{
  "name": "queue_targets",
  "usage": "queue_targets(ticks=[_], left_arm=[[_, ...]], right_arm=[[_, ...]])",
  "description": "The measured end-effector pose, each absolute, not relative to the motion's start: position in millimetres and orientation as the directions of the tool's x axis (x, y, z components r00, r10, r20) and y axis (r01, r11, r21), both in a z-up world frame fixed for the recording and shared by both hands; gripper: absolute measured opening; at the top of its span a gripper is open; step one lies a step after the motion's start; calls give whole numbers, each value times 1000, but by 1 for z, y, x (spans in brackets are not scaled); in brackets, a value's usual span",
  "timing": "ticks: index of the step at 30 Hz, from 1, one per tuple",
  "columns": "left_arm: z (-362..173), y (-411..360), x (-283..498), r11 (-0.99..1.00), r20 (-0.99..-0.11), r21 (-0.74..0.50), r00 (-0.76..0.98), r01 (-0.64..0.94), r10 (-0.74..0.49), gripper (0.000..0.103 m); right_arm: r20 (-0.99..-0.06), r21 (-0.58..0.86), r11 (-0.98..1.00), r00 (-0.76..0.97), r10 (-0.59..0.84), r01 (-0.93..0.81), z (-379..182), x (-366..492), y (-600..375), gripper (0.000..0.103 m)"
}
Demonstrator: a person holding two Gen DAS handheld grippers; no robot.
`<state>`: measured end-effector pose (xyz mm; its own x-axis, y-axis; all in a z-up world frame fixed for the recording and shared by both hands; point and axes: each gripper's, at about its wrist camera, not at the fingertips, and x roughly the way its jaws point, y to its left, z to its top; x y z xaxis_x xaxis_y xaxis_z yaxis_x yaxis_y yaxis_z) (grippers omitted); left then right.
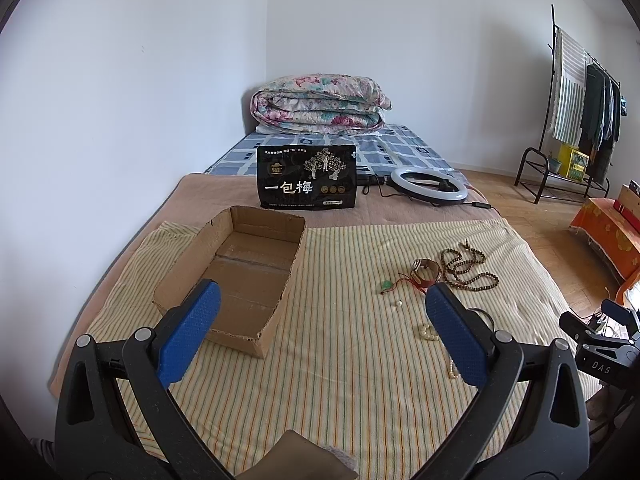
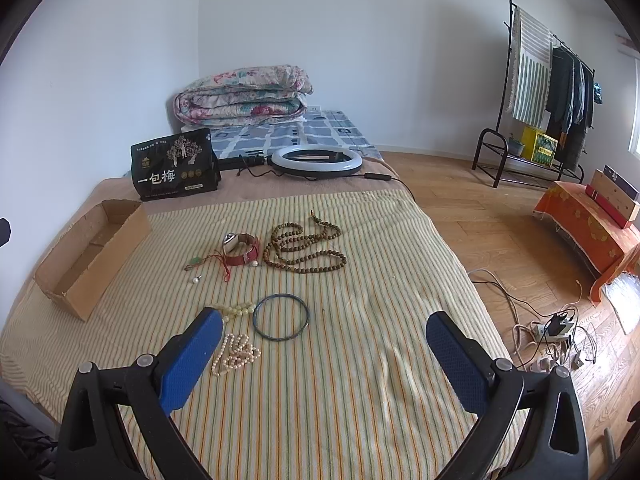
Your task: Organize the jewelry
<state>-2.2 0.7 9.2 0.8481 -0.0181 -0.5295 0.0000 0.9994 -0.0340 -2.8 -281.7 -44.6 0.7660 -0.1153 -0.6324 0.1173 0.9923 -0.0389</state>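
An empty open cardboard box (image 1: 240,276) sits on the striped cloth at the left; it also shows in the right wrist view (image 2: 92,256). Jewelry lies to its right: a brown bead necklace (image 2: 304,248), a red-strap watch (image 2: 240,250), a green pendant on red cord (image 2: 198,261), a small pearl earring (image 2: 195,279), a dark bangle (image 2: 282,317), a pale bead bracelet (image 2: 236,311) and a pearl necklace (image 2: 236,354). My left gripper (image 1: 320,316) is open and empty above the cloth. My right gripper (image 2: 324,340) is open and empty, near the bangle and pearls.
A black snack bag (image 1: 307,178), a ring light (image 1: 429,184) and a folded quilt (image 1: 320,106) lie further back on the bed. A clothes rack (image 2: 540,92), an orange-covered stand (image 2: 588,232) and floor cables (image 2: 552,336) are at the right.
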Motion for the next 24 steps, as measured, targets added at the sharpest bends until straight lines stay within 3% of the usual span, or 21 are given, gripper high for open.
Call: queue_targets(ticks=[24], left_arm=[[-11, -10, 12, 999, -583, -18, 811, 42, -44, 103]], right_arm=[[-636, -48, 991, 761, -128, 127, -34, 9, -305, 103]])
